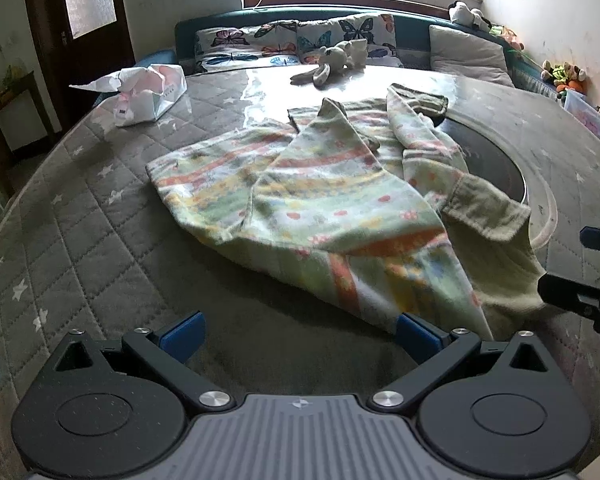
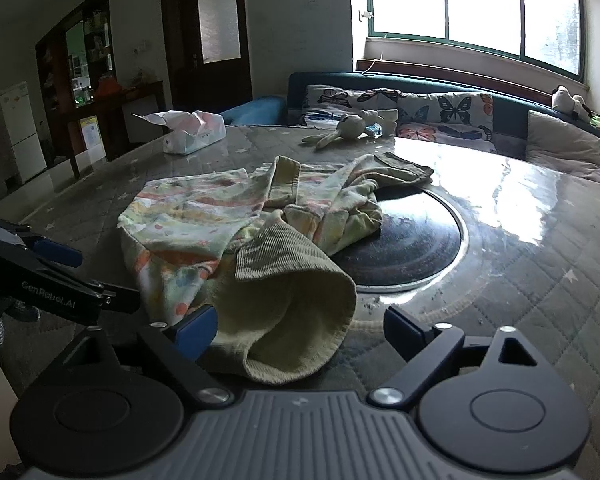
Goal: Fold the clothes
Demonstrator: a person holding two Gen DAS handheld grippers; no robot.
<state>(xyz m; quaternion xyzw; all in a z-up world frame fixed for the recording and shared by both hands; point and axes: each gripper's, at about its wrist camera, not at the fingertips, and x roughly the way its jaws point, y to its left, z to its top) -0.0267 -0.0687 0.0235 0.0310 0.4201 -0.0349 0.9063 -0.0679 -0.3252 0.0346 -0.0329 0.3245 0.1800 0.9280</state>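
A pale green child's garment (image 1: 320, 200) with orange and yellow stripes and olive ribbed edges lies crumpled on the grey quilted table (image 1: 100, 220). My left gripper (image 1: 300, 336) is open just short of its near corner, and the cloth's edge reaches the right fingertip (image 1: 416, 338). In the right wrist view the garment (image 2: 188, 216) bulges toward me. Its olive hem lies between the jaws of my right gripper (image 2: 300, 330), which stand wide apart and open. The left gripper (image 2: 88, 276) shows at that view's left edge, and the right gripper (image 1: 580, 264) at the left wrist view's right edge.
A black round inset (image 2: 412, 240) in the table lies partly under the garment. A tissue pack (image 1: 148, 96) sits at the far left and a plush rabbit (image 1: 336, 60) at the far edge. Butterfly cushions (image 1: 284, 40) line a sofa behind.
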